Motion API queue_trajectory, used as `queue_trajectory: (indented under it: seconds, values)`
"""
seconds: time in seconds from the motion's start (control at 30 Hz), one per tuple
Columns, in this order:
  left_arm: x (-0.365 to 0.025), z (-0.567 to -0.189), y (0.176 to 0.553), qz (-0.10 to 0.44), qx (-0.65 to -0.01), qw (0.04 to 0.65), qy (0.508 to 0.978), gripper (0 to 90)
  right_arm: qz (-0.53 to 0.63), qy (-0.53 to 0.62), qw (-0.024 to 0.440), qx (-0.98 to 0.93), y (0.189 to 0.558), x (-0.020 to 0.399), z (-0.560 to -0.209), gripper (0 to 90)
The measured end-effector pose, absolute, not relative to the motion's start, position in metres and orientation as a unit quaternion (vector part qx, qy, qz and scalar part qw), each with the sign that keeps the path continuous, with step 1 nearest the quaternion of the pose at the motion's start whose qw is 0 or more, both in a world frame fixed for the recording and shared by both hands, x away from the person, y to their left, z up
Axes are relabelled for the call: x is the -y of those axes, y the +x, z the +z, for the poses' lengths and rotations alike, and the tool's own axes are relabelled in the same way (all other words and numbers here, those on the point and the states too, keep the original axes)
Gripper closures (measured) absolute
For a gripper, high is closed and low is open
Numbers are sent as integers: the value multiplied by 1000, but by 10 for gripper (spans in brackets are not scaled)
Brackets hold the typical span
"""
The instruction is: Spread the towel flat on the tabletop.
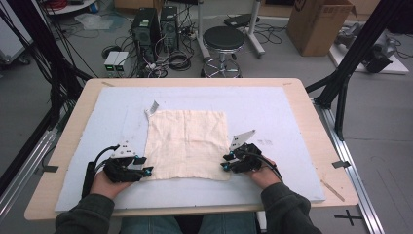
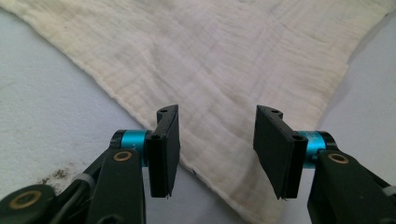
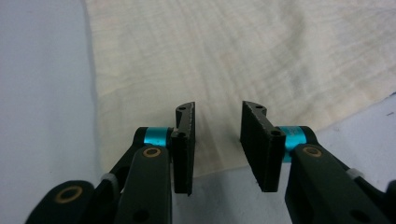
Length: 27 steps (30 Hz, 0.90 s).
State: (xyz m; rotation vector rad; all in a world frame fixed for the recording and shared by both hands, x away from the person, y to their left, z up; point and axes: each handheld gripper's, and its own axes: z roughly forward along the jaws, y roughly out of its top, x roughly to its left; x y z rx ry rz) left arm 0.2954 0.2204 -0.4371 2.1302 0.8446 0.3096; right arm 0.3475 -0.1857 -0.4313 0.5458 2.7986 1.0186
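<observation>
Over on the left, the left gripper [image 1: 142,169] sits low at the near left corner of the cream cloth [image 1: 189,144], and its jaws stand spread; in the left gripper view that corner of the cloth [image 2: 219,74] runs in between the two black pads without either pressing on it, so nothing is pinched there, and the placement looks like a line-up for taking the corner. The cloth itself lies flat and smoothed out in the middle of the pale blue mat [image 1: 272,112], its tag [image 1: 152,107] at the far left corner. Across to the right, the right gripper [image 1: 225,163] mirrors that pose at the near right corner, jaws parted, the cloth's edge [image 3: 219,93] lying beneath the gap, untouched; two hands on two corners suggests a fold away from the person is being set up
</observation>
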Motion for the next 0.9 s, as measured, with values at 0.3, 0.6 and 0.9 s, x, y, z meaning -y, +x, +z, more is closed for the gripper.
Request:
queue_trajectory:
  seconds: [0.3,0.6,0.9]
  values:
    - [-224,-432,295,132,-337,418,833,458,374,207,55,-902,345,193,-426,534]
    - [-229,-426,295,141,-342,429,824,423,403,235,66,-882,346,200,-421,417]
    - [-230,-420,293,149,-344,437,818,392,420,254,81,-868,344,205,-416,329]
